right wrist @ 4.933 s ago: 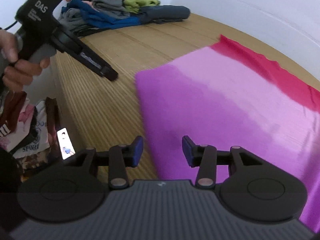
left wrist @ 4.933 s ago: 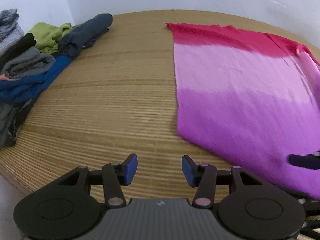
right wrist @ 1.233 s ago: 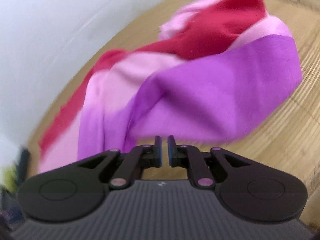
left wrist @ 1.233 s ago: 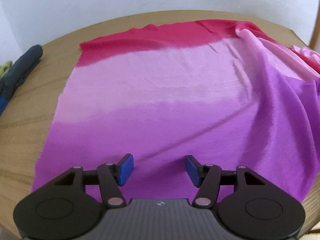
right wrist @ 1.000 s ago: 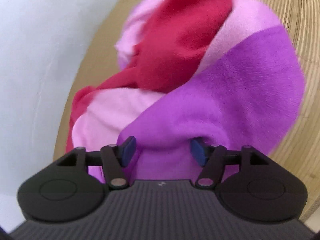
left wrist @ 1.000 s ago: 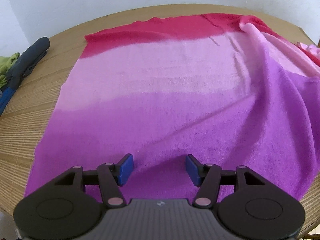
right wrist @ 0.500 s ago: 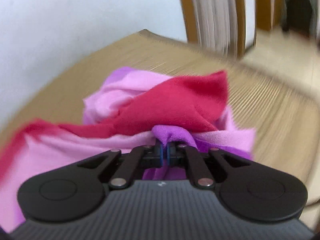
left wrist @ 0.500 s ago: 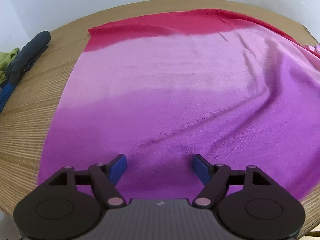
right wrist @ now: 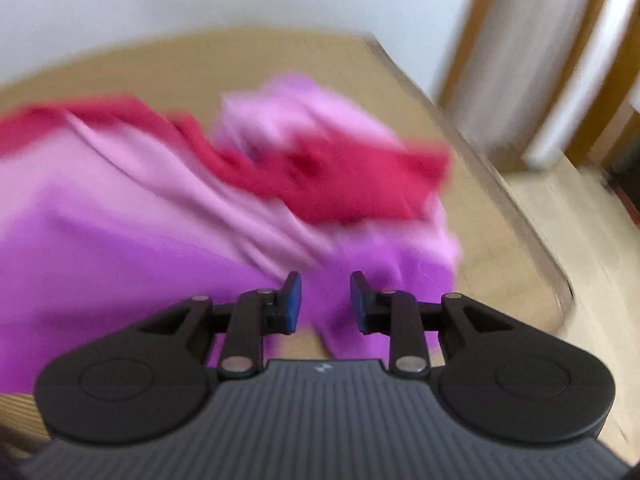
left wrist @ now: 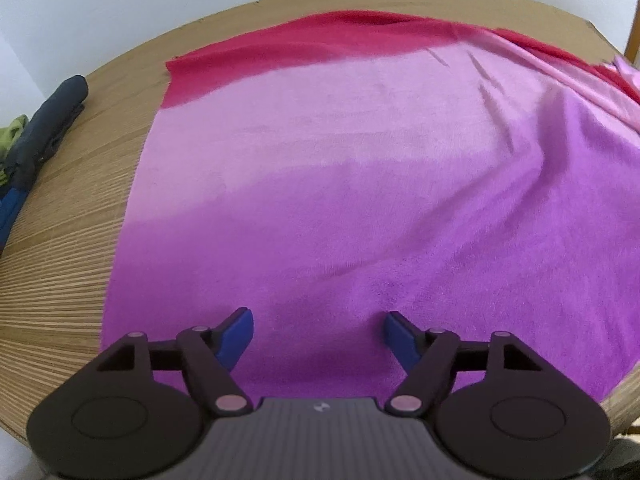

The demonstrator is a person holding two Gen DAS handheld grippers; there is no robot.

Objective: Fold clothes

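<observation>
At the far left of the left wrist view, a stack of folded garments (left wrist: 28, 148) lies on the edge of the wooden table (left wrist: 72, 216); three colours can be counted there (green, dark navy, blue), though most of the stack is cut off by the frame, so the true count cannot be given. It sits well apart from the work area, probably as the deposit zone for finished items. One garment is in work: a cloth banded in red, pale pink and purple (left wrist: 360, 168), spread flat over the centre of the table with its red band toward the wall. The left gripper (left wrist: 318, 332) hangs over the near purple edge with its jaws wide; nothing is between the pads, and whether the fingertips touch the fabric cannot be determined. This placement suits pinning or picking up the near hem while the other side is handled. Further right, the cloth shows diagonal creases rising toward its right side. In the blurred right wrist view, that right portion is bunched into a heap (right wrist: 328, 168), with red and pink layers twisted over the purple. The right gripper (right wrist: 326, 300) stands narrowly apart, its jaws having just been opening; a purple fold sits in the gap, but the pads do not appear to press on it, so the cloth reads as released. Two grippers are present.
</observation>
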